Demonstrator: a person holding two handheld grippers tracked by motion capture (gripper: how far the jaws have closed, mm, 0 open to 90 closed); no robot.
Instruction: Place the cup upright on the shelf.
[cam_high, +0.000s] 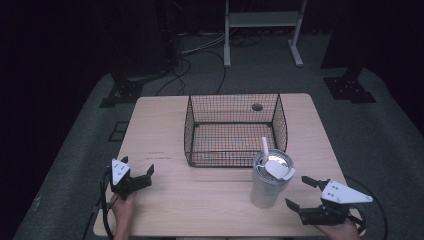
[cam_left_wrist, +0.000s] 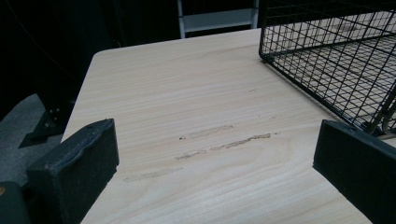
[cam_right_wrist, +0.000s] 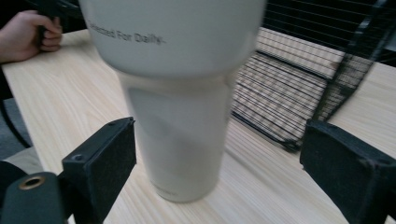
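Note:
A tall white tumbler (cam_high: 267, 181) with a lid and a white straw stands upright on the wooden table (cam_high: 210, 200), just in front of a black wire basket (cam_high: 235, 129). My right gripper (cam_high: 299, 192) is open at the tumbler's right, level with its lower half; in the right gripper view the tumbler (cam_right_wrist: 177, 93) stands between and just beyond the wide-apart jaws of the right gripper (cam_right_wrist: 224, 163). My left gripper (cam_high: 136, 167) rests open at the table's front left. Bare wood lies between the jaws of the left gripper (cam_left_wrist: 215, 158), with the basket (cam_left_wrist: 336, 56) ahead to the right.
The basket holds nothing that I can see. A round hole (cam_high: 257, 107) in the tabletop lies behind it. A white frame (cam_high: 262, 25) and dark stands are on the carpet beyond the table. The hand (cam_right_wrist: 32, 32) that holds the other gripper is in the right gripper view.

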